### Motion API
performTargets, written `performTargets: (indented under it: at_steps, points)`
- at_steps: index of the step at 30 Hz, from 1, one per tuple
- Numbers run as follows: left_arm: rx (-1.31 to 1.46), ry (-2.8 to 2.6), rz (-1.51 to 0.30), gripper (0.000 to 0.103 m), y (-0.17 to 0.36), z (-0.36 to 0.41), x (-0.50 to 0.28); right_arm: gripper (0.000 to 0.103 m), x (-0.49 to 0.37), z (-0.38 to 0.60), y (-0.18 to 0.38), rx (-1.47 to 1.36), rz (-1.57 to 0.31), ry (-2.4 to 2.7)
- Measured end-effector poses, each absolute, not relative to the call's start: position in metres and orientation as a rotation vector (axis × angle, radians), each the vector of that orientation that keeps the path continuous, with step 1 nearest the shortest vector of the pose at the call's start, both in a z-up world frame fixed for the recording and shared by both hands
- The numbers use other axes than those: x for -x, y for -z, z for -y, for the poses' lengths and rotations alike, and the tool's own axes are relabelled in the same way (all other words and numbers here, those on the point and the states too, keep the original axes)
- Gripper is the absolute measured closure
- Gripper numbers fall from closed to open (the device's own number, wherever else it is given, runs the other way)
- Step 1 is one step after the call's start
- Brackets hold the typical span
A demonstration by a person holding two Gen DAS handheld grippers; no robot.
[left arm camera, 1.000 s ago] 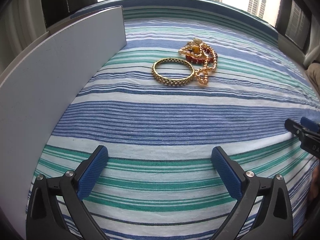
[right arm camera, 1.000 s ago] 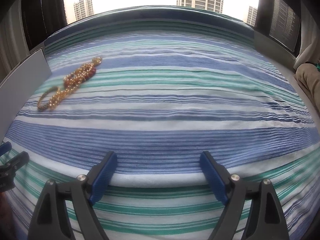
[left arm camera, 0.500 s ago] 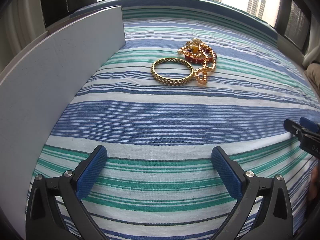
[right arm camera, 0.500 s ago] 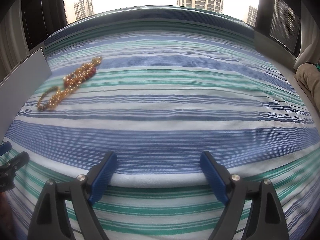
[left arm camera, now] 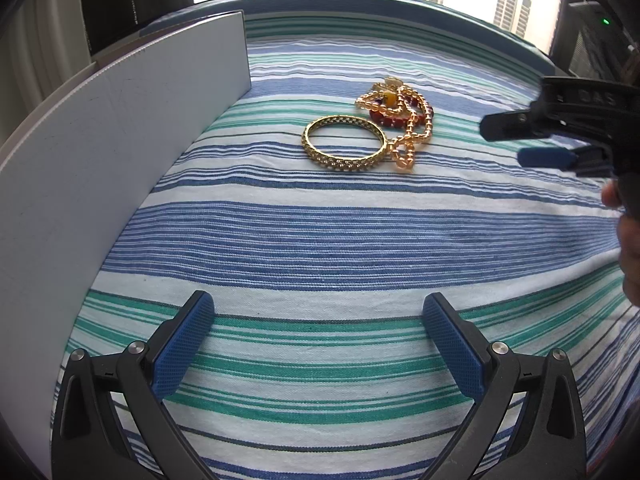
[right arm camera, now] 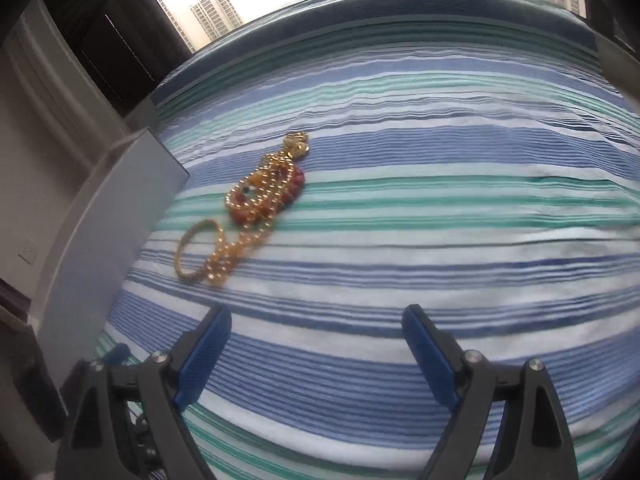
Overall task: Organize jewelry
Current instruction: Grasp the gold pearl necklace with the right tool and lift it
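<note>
A gold bangle [left arm camera: 344,147] lies flat on the striped cloth, touching a tangle of gold bead necklace [left arm camera: 408,128] and red beads [left arm camera: 386,117] just behind it. The same pile shows in the right wrist view: bangle [right arm camera: 196,250], gold beads [right arm camera: 240,248], red beads [right arm camera: 294,186]. My left gripper [left arm camera: 318,336] is open and empty, well short of the bangle. My right gripper [right arm camera: 316,344] is open and empty, tilted, with the pile ahead and to its left. It also shows in the left wrist view [left arm camera: 516,140], hovering right of the necklace.
A grey upright board [left arm camera: 100,152] runs along the left edge of the blue, green and white striped cloth [left arm camera: 340,240]. It also shows in the right wrist view [right arm camera: 108,216]. A window with towers lies beyond the far edge.
My right gripper has swung forward and left toward the jewelry and tilted; in the left wrist view it rose from the lower right edge to beside the necklace. The left gripper barely moved.
</note>
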State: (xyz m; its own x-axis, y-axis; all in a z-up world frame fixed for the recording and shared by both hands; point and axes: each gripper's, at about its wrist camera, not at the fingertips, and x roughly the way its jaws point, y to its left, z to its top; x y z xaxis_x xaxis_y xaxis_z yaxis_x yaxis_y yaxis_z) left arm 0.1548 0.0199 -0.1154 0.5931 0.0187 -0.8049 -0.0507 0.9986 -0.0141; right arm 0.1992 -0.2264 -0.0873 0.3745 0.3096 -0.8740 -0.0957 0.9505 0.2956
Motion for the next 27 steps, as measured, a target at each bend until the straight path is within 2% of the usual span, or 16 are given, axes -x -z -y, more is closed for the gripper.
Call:
performTargets:
  at_steps: [2,5,8,11,12,18,27]
  points:
    - [0.037,-0.040,-0.935,0.000,0.116,-0.020,-0.155,0.041,-0.233,0.206,0.097,-0.181,-1.202,-0.270]
    - [0.037,-0.040,-0.934,0.000,0.116,-0.020,-0.155,0.048,-0.271,0.174,0.114,-0.153,-1.273,-0.275]
    - [0.037,-0.040,-0.934,0.000,0.116,-0.020,-0.155,0.056,-0.287,0.145,0.117,-0.053,-1.267,-0.244]
    - [0.037,-0.040,-0.934,0.000,0.117,-0.021,-0.155,0.093,-0.284,0.130,0.113,0.036,-1.230,-0.222]
    - [0.037,-0.040,-0.934,0.000,0.117,-0.021,-0.155,0.095,-0.281,0.134,0.107,0.027,-1.208,-0.208]
    - [0.038,-0.040,-0.933,0.000,0.117,-0.021,-0.155,0.095,-0.241,0.181,0.043,-0.111,-1.049,-0.274]
    - [0.038,-0.040,-0.932,0.000,0.118,-0.022,-0.155,0.095,-0.152,0.230,-0.038,-0.135,-0.810,-0.330]
